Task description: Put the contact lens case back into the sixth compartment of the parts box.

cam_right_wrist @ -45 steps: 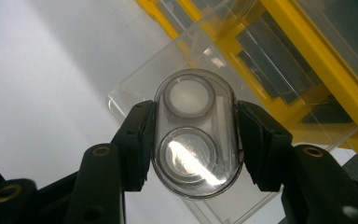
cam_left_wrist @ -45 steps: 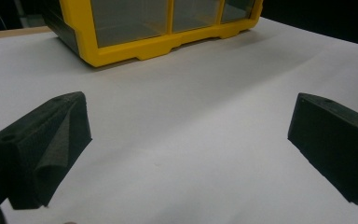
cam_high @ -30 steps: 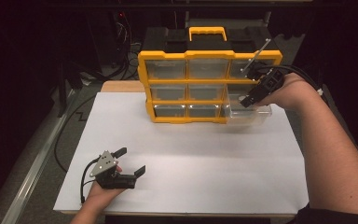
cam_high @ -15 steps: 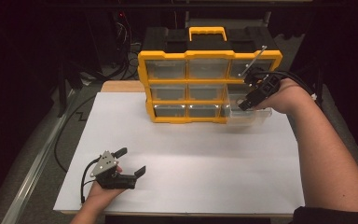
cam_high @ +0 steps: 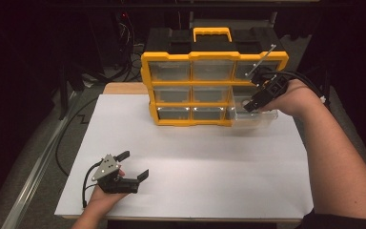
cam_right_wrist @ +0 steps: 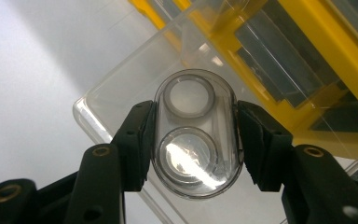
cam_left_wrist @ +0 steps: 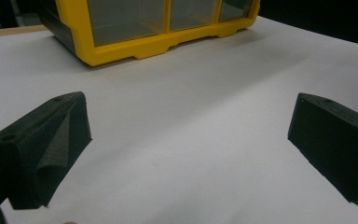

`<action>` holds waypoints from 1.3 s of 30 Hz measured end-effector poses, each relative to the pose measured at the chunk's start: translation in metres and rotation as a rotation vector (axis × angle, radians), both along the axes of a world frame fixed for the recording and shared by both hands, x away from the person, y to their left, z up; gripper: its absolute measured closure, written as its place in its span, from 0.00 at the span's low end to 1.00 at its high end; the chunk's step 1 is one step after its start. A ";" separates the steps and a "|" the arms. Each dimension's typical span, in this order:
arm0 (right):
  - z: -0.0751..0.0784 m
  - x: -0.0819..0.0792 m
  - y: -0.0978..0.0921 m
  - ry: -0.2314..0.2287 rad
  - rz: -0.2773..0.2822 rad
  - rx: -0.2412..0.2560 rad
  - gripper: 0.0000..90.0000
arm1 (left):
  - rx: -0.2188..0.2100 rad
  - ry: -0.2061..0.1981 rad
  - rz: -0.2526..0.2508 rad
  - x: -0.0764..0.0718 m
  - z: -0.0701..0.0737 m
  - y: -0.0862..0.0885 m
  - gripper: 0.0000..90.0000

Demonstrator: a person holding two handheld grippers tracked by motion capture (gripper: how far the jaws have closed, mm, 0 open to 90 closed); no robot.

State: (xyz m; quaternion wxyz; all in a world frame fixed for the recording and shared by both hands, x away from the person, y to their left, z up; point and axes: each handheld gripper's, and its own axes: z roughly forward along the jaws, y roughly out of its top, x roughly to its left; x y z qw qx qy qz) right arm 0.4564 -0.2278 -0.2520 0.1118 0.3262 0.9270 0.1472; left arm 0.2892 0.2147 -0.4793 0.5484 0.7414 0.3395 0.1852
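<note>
The right hand-held gripper point(cam_right_wrist: 193, 140) squeezes a small clear case point(cam_right_wrist: 195, 135) between its two jaws. The case has two round cups inside, one above the other. It may be a lens case, but it is hard to be sure. The case hangs just over a clear drawer point(cam_high: 252, 110) that sticks out of the bottom right of the yellow box of drawers point(cam_high: 209, 76) on the white worktop point(cam_high: 195, 162). The step looks like putting the case into the drawer. Next, the hand should likely go down a little into the drawer, let the jaws spread, and then push the drawer shut. The left hand-held gripper point(cam_high: 133, 164) rests near the front of the worktop with its jaws wide apart, holding nothing.
</note>
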 end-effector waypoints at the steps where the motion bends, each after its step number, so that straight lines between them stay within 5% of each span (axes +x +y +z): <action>1: 0.001 0.000 -0.001 -0.003 0.001 0.001 0.55 | 0.000 0.000 -0.001 0.000 0.000 0.000 0.00; 6: 0.010 -0.004 -0.006 -0.019 -0.005 0.051 0.15 | 0.001 0.002 -0.001 0.000 0.000 0.000 0.00; 18: 0.015 -0.029 -0.019 -0.012 -0.007 0.022 0.12 | 0.002 0.003 -0.001 0.000 0.000 -0.001 0.00; 39: -0.008 -0.074 -0.041 0.015 -0.019 0.017 0.12 | -0.007 -0.003 0.009 -0.001 0.002 -0.001 0.00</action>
